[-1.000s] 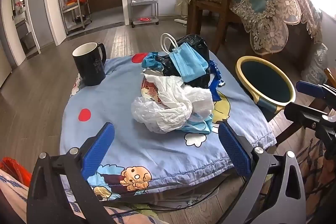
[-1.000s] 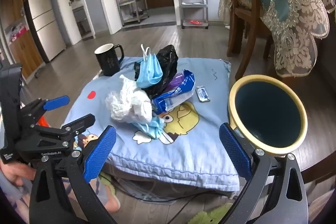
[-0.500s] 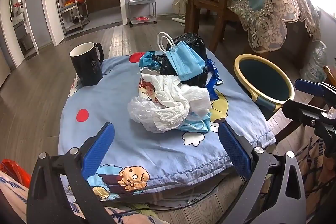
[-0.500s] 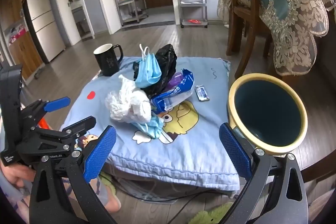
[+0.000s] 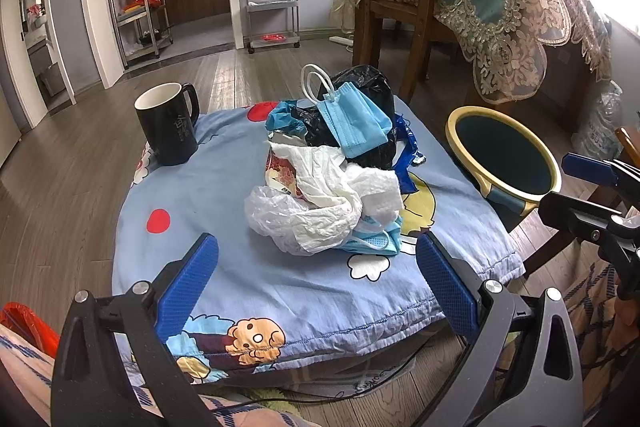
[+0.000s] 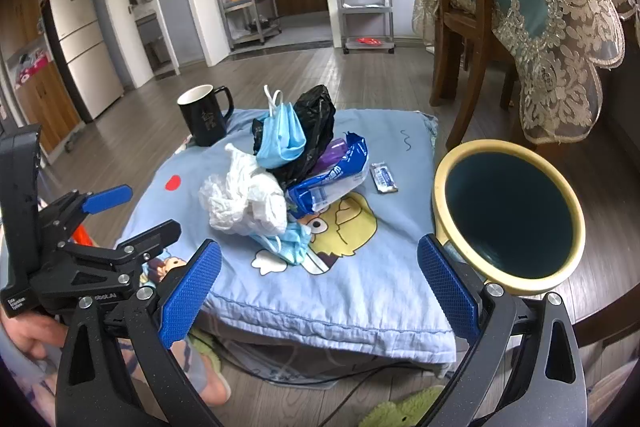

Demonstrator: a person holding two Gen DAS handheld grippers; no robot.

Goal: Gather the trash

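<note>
Nothing has been collected yet, as far as the views show: the trash pile (image 5: 328,179) sits whole on the blue cartoon-print cushion (image 5: 224,267), and the bin (image 6: 508,215) looks empty inside, so all of the picking and dropping is left to do. The pile is a white crumpled plastic bag (image 6: 244,199) nearest the left hand-held gripper (image 5: 316,287), a blue face mask (image 5: 356,123) draped over a black plastic bag (image 6: 316,131) beyond it, a second mask (image 6: 288,243) under the near edge, and a blue snack wrapper (image 6: 332,179) on the side toward the bin, with a small sachet (image 6: 383,177) lying apart from the heap just past that wrapper. The left hand-held gripper is released, its blue pads spread wide, and the pile lies straight ahead of it, near but not between the pads. The right hand-held gripper (image 6: 320,287) is likewise released and holds nothing; for it the pile is ahead and a little to its left, while the bin stands close by its right finger, off the cushion's edge. A black mug (image 5: 168,123) stands on the cushion's far corner, ahead-left of both and well apart from the heap; judging by the task, it is not trash.
</note>
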